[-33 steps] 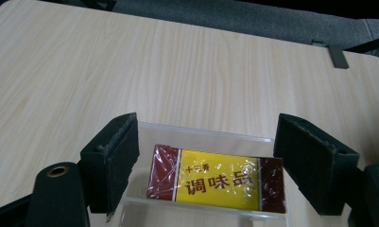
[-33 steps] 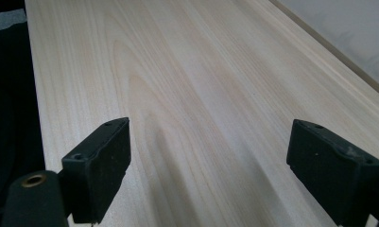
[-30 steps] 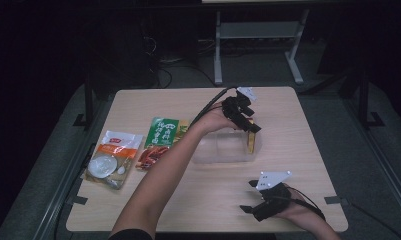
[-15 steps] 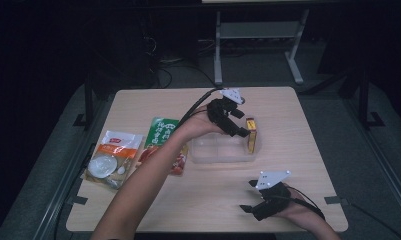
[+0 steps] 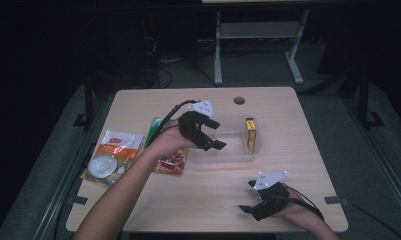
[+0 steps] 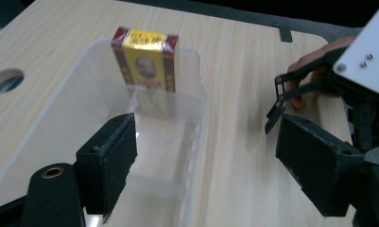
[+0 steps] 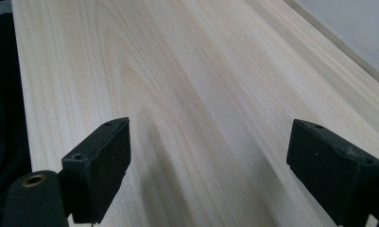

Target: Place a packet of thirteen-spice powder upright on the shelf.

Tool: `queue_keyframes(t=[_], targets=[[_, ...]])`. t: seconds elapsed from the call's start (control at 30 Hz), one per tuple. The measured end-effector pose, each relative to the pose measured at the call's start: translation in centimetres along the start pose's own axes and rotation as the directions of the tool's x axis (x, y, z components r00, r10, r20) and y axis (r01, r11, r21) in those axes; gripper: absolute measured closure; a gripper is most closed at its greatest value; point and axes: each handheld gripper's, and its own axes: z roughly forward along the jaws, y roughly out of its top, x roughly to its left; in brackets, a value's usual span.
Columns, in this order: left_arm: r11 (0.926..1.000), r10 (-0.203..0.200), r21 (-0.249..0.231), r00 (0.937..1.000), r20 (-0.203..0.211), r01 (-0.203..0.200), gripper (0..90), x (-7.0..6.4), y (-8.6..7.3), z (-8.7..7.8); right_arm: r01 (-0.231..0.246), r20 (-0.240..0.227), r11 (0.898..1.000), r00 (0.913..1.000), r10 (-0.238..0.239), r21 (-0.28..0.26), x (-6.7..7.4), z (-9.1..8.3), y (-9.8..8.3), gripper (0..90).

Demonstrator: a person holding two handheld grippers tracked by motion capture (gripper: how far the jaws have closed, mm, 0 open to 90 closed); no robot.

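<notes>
A clear plastic bin (image 5: 227, 156) stands at the table's middle, and a yellow and red box (image 5: 250, 134) stands on edge at its right end. My left gripper (image 5: 215, 135) hovers open above the bin's left part, a little apart from the box. In the left gripper view the box (image 6: 147, 59) leans on the bin's far wall (image 6: 199, 71), beyond the empty left gripper (image 6: 208, 132). My right gripper (image 5: 255, 205) rests open near the table's front edge at the right. Bare wood lies between the jaws of the right gripper (image 7: 206, 132).
Snack packets lie at the table's left: an orange and white one (image 5: 113, 152), a green one (image 5: 154, 127) partly under my forearm, and a red one (image 5: 169, 164) beside the bin. A cable hole (image 5: 239, 100) is at the back. The other gripper (image 6: 291, 92) shows far off.
My left gripper has drawn back leftward from the box at the bin's right end to above the bin's left part, jaws open throughout. The box stays in the bin. The right gripper has not moved.
</notes>
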Motion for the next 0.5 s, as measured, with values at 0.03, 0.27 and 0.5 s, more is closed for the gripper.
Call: queue_keyframes(t=[0.03, 0.27, 0.5], targets=[[1.0000, -0.003, 0.002, 1.0000, -0.008, 0.003, 20.9, -0.2, -0.5, -0.5, 0.003, 0.001, 1.000, 1.0000, -0.003, 0.002, 0.0, 0.0, 0.0, 14.1], [0.9992, -0.039, -0.013, 0.9976, -0.057, 0.038, 21.0, -1.8, -4.6, -2.6, 0.005, 0.010, 1.000, 0.9999, -0.006, 0.007, 0.0, 0.1, 0.0, 14.1], [0.9941, -0.099, -0.053, 0.9908, -0.092, 0.095, 21.2, -3.0, -8.3, -4.3, -0.003, 0.017, 1.000, 0.9998, 0.003, 0.009, 0.2, 0.0, 0.0, 14.1]])
